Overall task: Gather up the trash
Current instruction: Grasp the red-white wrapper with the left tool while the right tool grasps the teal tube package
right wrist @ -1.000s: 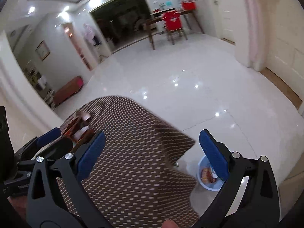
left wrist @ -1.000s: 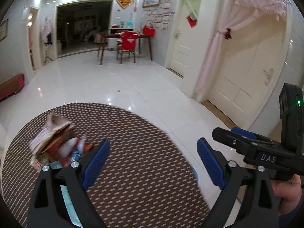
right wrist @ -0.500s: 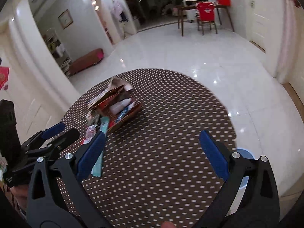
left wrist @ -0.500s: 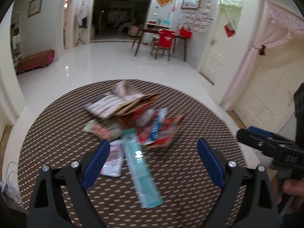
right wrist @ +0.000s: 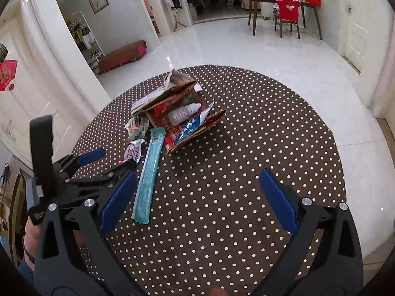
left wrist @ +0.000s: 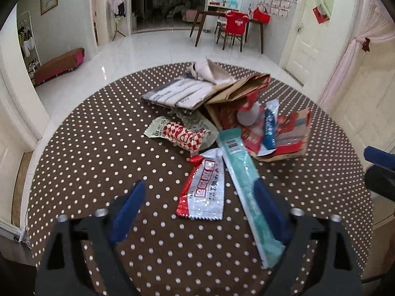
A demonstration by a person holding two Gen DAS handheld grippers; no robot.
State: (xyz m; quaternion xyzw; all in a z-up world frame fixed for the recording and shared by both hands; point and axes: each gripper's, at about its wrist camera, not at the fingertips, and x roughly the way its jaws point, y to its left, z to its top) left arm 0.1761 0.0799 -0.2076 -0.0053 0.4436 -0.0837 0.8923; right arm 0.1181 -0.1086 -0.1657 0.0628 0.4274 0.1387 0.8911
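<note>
A pile of trash lies on the round dotted table (left wrist: pixel 98 148): a red-and-white wrapper (left wrist: pixel 205 192), a long teal packet (left wrist: pixel 244 185), a red-checked wrapper (left wrist: pixel 182 135) and a torn cardboard box (left wrist: pixel 284 138) holding a white bottle (right wrist: pixel 184 113). My left gripper (left wrist: pixel 200 209) hovers just above the red-and-white wrapper. That wrapper sits between its jaws, which are closing, and its pads are clear of it. My right gripper (right wrist: pixel 197 202) stands open over the cloth, to the right of the teal packet (right wrist: pixel 148 175), with the left gripper (right wrist: pixel 111 161) at its left.
The table's edge curves round on all sides above a glossy white tile floor (right wrist: pixel 246 46). Far back stand a wooden table with a red-covered chair (left wrist: pixel 233 28) and a low bench (left wrist: pixel 59 64). Doors and a pink curtain (left wrist: pixel 358 56) line the right wall.
Both views have swung from the table's edge and floor onto the trash pile. My left gripper has come down over the wrappers and its jaws have narrowed.
</note>
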